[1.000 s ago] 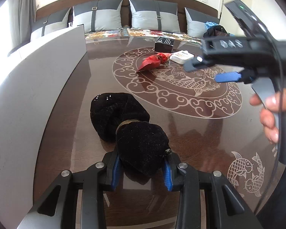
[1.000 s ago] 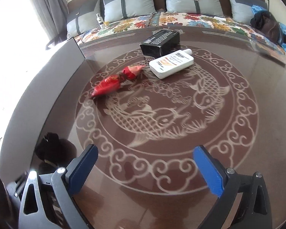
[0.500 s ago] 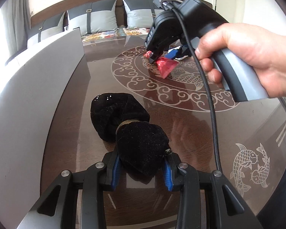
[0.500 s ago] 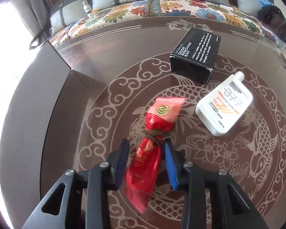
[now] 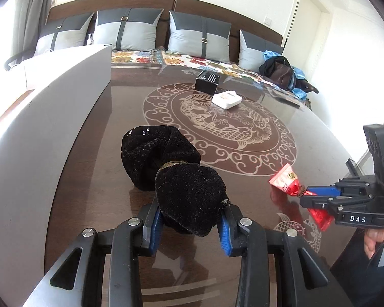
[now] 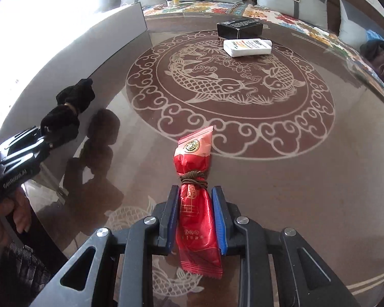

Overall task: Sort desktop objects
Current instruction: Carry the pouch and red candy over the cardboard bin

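Note:
A black velvet pouch [image 5: 189, 194], tied at its middle with a cord, lies partly on the dark table [image 5: 110, 168]. My left gripper [image 5: 189, 220] is shut on its near end. The same pouch [image 6: 64, 117] shows at the left of the right wrist view, held by the left gripper [image 6: 47, 134]. A red foil packet [image 6: 194, 153], bound with brown string, sticks out ahead of my right gripper [image 6: 195, 204]. The jaws are closing and both blue pads press on the packet's sides. From the left wrist view, the red packet [image 5: 284, 179] hangs from the right gripper [image 5: 309, 195] over the table's near right.
A black box [image 6: 239, 26] and a white bottle [image 6: 247, 47] lie on the far side of the carp medallion [image 6: 230, 87]. A tall grey panel [image 5: 51, 128] stands along the table's left edge. Behind the table is a sofa with cushions and a dark bag [image 5: 281, 74].
The right gripper went from wide open to closed on the red packet near the table's middle, then carried it to the near right. The left gripper kept the pouch and rose slightly.

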